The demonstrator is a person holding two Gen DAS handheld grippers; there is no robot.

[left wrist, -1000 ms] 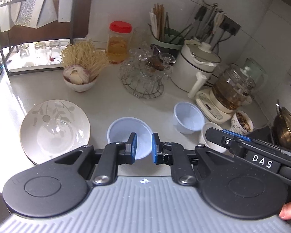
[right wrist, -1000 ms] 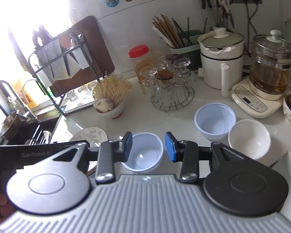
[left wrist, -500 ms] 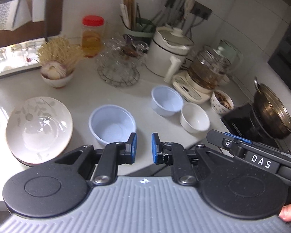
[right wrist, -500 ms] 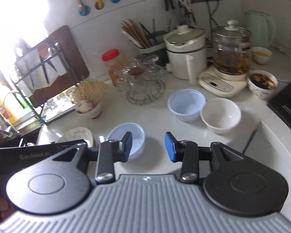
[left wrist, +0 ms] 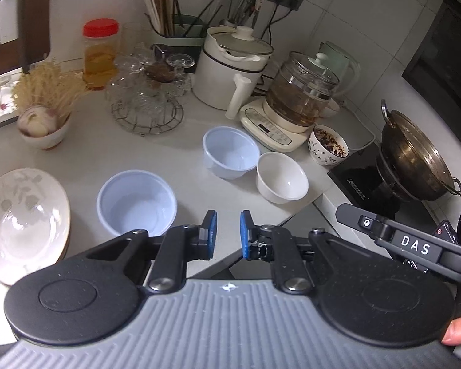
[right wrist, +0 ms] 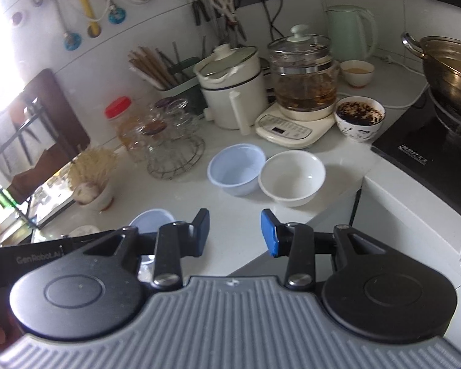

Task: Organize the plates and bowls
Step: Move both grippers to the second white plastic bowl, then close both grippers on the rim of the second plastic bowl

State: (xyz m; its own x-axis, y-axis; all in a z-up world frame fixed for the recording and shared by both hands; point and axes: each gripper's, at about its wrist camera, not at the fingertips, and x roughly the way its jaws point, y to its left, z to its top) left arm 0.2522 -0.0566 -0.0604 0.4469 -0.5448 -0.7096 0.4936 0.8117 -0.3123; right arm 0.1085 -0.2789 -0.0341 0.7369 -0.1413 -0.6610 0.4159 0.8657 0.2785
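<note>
A pale blue bowl [left wrist: 136,201] sits near the counter's front edge, just ahead-left of my left gripper [left wrist: 228,233], which is open with a narrow gap and empty. A second pale blue bowl [left wrist: 231,150] and a white bowl [left wrist: 281,177] stand side by side further right; the right wrist view shows them too, the blue one [right wrist: 236,167] and the white one [right wrist: 292,178]. A leaf-patterned plate stack [left wrist: 24,218] lies at the left. My right gripper [right wrist: 235,230] is open wide and empty, short of the two bowls. The near blue bowl [right wrist: 150,220] peeks behind its left finger.
At the back stand a wire rack of glassware [left wrist: 147,98], a white pot [left wrist: 233,70], a glass kettle on its base [left wrist: 301,98], a bowl of dried bits [left wrist: 328,149] and a garlic bowl [left wrist: 43,129]. A wok [left wrist: 415,156] sits on the hob at right. The counter edge drops off below the white bowl.
Both grippers have swung right and pulled back from the counter. The near blue bowl has slid left in both views; the second blue bowl and white bowl now sit nearer centre.
</note>
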